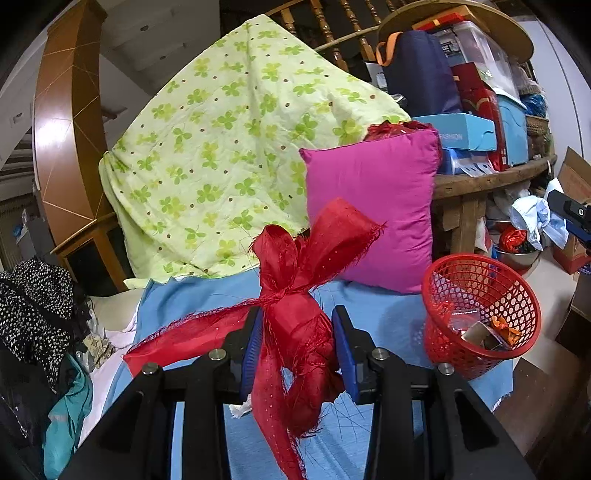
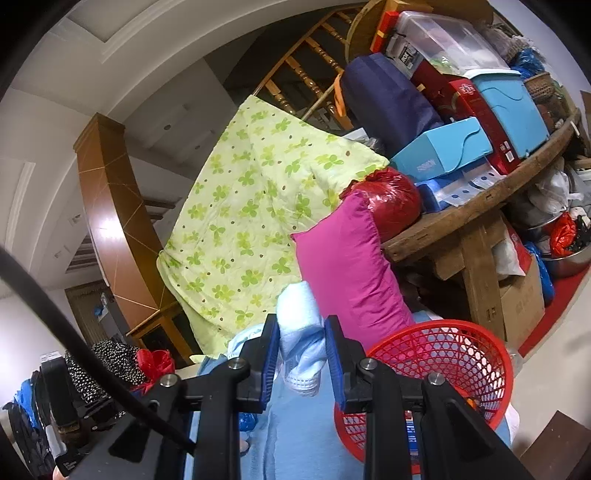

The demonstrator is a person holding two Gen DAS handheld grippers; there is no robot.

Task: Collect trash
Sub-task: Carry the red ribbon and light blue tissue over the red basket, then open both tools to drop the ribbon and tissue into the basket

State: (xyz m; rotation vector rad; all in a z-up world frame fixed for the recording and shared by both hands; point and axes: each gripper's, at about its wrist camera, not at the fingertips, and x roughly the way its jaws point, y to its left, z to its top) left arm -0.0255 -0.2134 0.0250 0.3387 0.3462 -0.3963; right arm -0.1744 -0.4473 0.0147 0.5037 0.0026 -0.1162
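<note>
I am working over a surface spread with a light blue sheet. At the far left of it lies a heap of clothes, a black garment with white dots on top and a teal one below. Behind that a curved wooden column rises toward the white ceiling. In the middle a pale green quilt printed with clover leaves is draped high at the back, with a wooden stair railing above it. To its right a magenta pillow stands upright on the sheet, leaning back, a red plastic bag just behind its top. Farther right a round wooden table is stacked with blue and red boxes, a navy bag and a clear tub, and cardboard and bags crowd the floor under it.

My left tongs are clamped on a red ribbon bow: shiny, frayed fabric with small sequins, one tail stretching out to the left, loops standing up above the fingers, another tail hanging down near me. It is lifted above the blue sheet, left of the red mesh basket.

That basket sits at the near right on the sheet, tilted, with bits of cardboard and an orange wrapper inside.

My right tongs are closed on a crumpled pale blue cloth with a white ribbed edge, held just left of the basket's rim.
</note>
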